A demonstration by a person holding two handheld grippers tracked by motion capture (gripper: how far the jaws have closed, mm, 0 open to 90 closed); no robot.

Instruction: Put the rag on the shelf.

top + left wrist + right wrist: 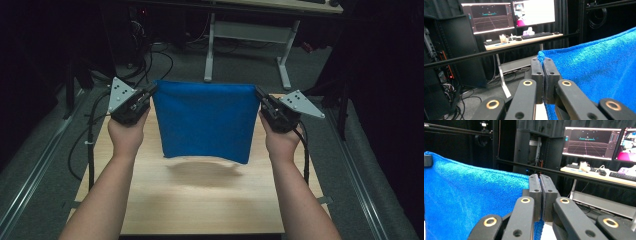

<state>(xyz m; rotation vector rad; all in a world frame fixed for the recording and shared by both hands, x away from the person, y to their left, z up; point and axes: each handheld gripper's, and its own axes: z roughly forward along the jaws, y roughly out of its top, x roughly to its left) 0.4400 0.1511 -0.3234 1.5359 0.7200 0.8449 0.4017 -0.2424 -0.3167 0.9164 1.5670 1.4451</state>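
Note:
A blue cloth [205,120] hangs stretched in the air above the wooden table [200,200], its lower edge just off the surface. My left gripper [151,91] is shut on the cloth's upper left corner. My right gripper [260,95] is shut on the upper right corner. In the left gripper view the jaws of the left gripper [543,62] pinch the blue cloth [594,72], which spreads to the right. In the right gripper view the right gripper [539,180] clamps the blue cloth [469,200], which spreads to the left.
A white-legged desk [245,45] stands beyond the table, carrying monitors [509,15] and a keyboard [537,35]. Cables [145,65] lie on the grey floor at the left. A black bar [574,176] crosses behind the table. Dark racks flank the space.

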